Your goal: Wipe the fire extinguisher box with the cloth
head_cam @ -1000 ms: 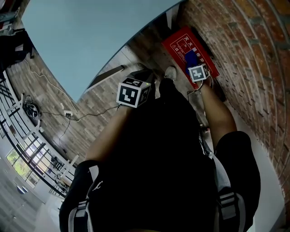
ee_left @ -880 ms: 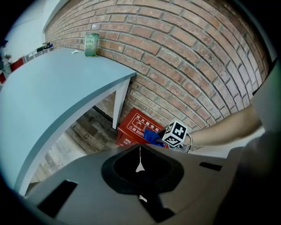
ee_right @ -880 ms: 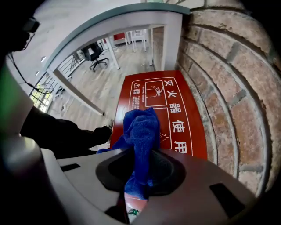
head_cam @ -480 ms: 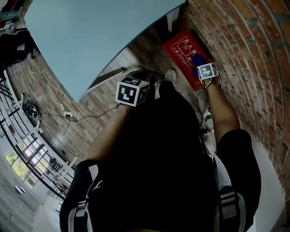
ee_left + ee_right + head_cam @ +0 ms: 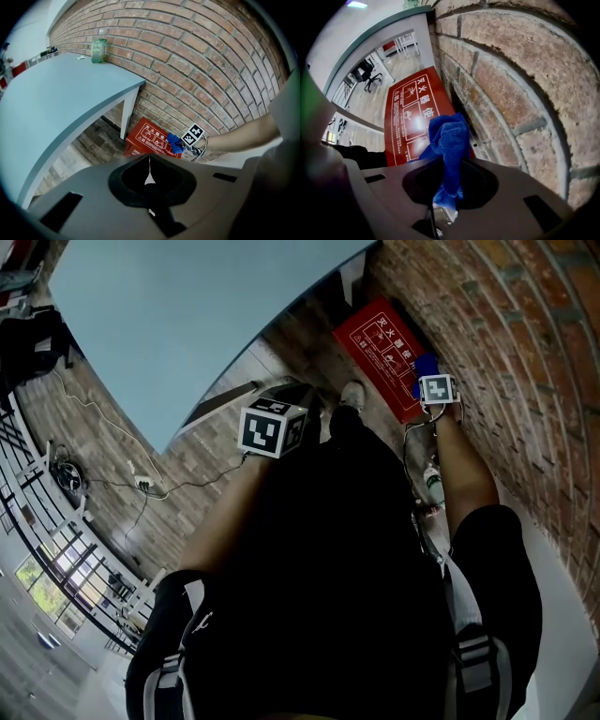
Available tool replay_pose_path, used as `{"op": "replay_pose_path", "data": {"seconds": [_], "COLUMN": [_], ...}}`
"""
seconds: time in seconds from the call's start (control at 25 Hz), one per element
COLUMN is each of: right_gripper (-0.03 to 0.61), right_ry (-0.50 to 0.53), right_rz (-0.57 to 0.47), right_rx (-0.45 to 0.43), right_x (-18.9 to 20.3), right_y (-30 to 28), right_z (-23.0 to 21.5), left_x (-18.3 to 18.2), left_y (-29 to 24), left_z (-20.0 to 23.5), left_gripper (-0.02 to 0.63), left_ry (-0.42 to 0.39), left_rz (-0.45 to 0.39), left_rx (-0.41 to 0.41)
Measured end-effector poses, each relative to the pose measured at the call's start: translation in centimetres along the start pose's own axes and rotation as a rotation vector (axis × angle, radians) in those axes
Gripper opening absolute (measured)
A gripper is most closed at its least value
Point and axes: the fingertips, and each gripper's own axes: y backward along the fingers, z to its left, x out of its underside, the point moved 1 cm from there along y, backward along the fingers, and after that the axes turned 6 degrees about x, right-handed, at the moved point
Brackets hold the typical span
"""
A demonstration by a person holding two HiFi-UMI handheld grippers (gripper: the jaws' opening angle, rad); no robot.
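Right gripper (image 5: 444, 202): jaws clamped on blue cloth (image 5: 450, 140), and the bunched end sticks out past the tips. The cloth overlaps the 5 o'clock corner of the red fire extinguisher box (image 5: 405, 117), at the edge next to the brick wall (image 5: 511, 79); actual contact is unclear. The box's printed face points up, with the wall at 3 o'clock of it in the right gripper view. In the head view the box sits on the floor at 1 o'clock, just under the end of the pale blue table (image 5: 187, 315).

Left gripper (image 5: 149, 176): jaws pressed together, nothing between them, held well back from the box at about 7 o'clock of it in the head view. A glass jar (image 5: 99, 50) stands on the table against the wall.
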Motion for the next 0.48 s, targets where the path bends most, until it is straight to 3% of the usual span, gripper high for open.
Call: {"op": "replay_pose_path", "data": {"seconds": [0.16,0.28,0.48], "right_gripper": [0.083,0.083,0.083], "right_ry": [0.035,0.043,0.096], "right_rz": [0.037,-0.026,0.010], "right_rx": [-0.010,-0.131,-0.168], "right_x": [2.5,2.7,4.4], "right_y": [0.5,0.2,0.6], "right_z": [1.8,5.3,7.0], "left_x": [0.0,-0.2,-0.6], "left_y": [-0.2,-0.5,-1.2], "left_z": [-0.5,-0.9,-1.5], "left_gripper": [0.011,0.011,0.011], "left_ry": [-0.013,-0.017,-0.026], "left_rz": [-0.001,-0.008,-0.010], "left_rx": [0.002,0.005,0.013]}}
